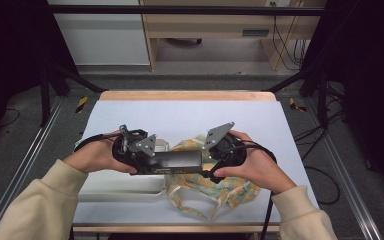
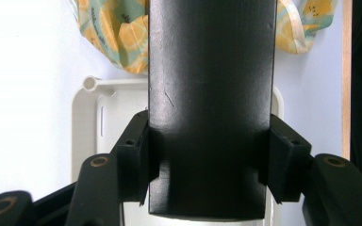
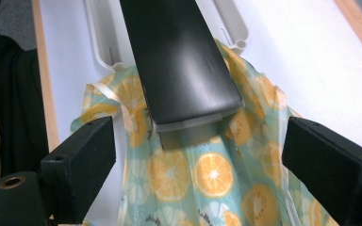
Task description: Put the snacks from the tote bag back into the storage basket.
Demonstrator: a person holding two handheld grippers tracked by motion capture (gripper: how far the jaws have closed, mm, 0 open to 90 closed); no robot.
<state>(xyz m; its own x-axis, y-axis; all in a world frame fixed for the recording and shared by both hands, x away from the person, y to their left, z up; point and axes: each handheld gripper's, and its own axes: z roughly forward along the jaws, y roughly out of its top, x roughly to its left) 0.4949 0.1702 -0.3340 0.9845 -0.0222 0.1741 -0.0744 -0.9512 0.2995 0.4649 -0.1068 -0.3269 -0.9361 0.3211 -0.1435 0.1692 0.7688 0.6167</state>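
While both hands hover over the white worktop (image 1: 130, 107), one long black box (image 1: 177, 161) hangs level between the two claws, right above the fruit-print bag (image 1: 230, 192). It's a flat-sided matte black bar with squared edges, a faint scratch on one face and a paler grey strip at the end you see from the right gripper view. Some small light lettering runs along its lower edge in the high view, way too tiny to read.

Left claw (image 2: 209, 160) is pinching one end of the box, pads pressed flat on both sides. Right claw (image 3: 198, 155) is spread wide, its pads well clear of the other end, nothing touching them.

The bag is a single teal plastic one covered in orange slices and kiwi halves, crumpled, with loop handles. Just left of the bag sits one white plastic tray (image 1: 120, 192), partly under the box.
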